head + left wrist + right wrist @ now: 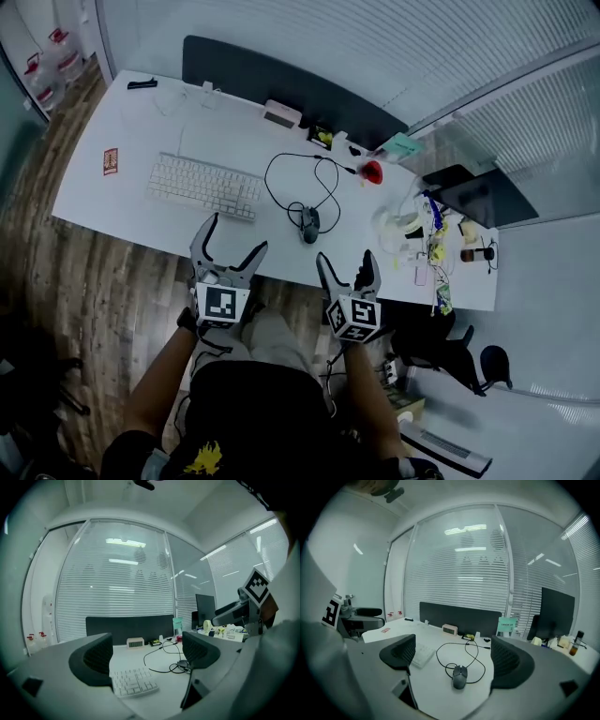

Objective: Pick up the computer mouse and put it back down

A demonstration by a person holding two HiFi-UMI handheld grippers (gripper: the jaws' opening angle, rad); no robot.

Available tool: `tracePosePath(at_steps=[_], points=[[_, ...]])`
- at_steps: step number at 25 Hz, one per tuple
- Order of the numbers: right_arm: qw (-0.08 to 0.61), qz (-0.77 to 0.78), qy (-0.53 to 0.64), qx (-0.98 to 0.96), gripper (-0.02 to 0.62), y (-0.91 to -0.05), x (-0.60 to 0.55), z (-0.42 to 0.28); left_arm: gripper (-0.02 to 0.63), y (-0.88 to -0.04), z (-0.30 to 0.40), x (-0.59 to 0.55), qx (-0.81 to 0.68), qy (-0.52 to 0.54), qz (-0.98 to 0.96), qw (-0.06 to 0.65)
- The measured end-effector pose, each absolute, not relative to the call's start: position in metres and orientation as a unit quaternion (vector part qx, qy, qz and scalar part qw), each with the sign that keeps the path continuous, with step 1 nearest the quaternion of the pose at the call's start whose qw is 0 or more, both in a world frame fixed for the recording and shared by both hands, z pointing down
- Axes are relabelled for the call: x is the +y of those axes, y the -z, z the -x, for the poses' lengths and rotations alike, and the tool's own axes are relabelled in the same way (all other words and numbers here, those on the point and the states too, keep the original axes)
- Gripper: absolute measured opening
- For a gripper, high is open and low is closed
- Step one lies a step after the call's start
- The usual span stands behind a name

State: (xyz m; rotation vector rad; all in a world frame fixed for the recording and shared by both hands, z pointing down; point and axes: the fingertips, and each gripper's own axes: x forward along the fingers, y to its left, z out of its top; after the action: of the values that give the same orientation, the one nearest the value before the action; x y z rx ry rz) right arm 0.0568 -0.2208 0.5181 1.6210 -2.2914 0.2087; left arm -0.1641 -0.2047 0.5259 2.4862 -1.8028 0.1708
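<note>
Pale counter (141,122) bears the mouse (309,223) just beyond the right claw (346,258); left claw (236,234) alongside, both held forward, jaws apart.

The left gripper (238,232) and the right gripper (347,255) look alike: a pale grey body that forks into two dark, curved jaws, with ribbed pads (99,657) on the inner faces. Each carries a cube at its back end, the left cube (221,303) and the right cube (353,318), white-faced with black square markers. A thin black cable (214,343) hangs under the left one. The person wears a black top (253,412) with short sleeves and a yellow print (202,458) on it, and light grey trousers (273,336). A dark band (187,321) goes round the left wrist
</note>
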Motion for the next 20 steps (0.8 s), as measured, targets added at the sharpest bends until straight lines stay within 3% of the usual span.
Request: tracePosePath(at_steps=[10, 20], points=[[0.241, -0.531, -0.161, -0.796, 0.492, -0.679, -0.328, -0.071, 0.449, -0.628, 0.118, -0.295, -0.591, -0.117, -0.791, 0.103], [0.296, -0.518, -0.226, -0.770, 0.459, -0.791, -0.362, -0.083, 0.439, -0.719, 0.092, -0.317, -0.585, -0.162, -0.775, 0.174]])
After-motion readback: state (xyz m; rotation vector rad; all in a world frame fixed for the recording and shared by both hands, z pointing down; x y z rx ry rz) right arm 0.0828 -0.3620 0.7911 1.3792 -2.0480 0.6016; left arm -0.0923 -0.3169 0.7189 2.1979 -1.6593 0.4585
